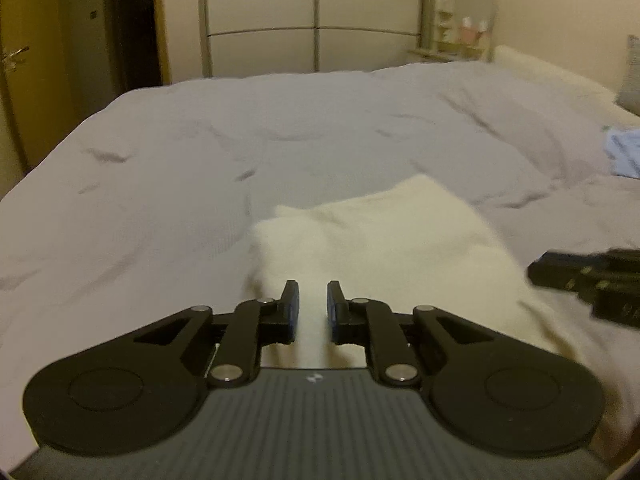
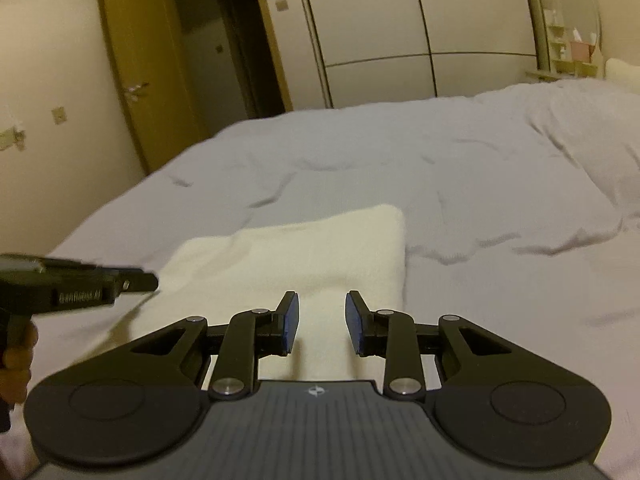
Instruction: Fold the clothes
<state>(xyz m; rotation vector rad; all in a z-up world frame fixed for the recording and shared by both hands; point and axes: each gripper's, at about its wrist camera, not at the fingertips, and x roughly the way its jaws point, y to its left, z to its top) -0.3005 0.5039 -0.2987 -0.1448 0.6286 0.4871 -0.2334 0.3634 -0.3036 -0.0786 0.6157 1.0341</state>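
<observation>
A cream garment (image 1: 380,236), folded into a rough rectangle, is laid flat on the grey-lilac bed cover (image 1: 200,152), near the front edge of the bed, w/ a blue cloth (image 1: 624,152) seen well apart at the far right edge of the left wrist view. The left gripper (image 1: 312,304) is held just above the garment's near part, jaws narrow w/ a slim gap and nothing pinched btwn the blue pads. The right gripper (image 2: 322,320) is held over the same garment, jaws somewhat wider apart, likewise w/ only fabric seen below the gap and none gripped; wardrobe doors (image 2: 400,32) are seen behind the bed.
</observation>
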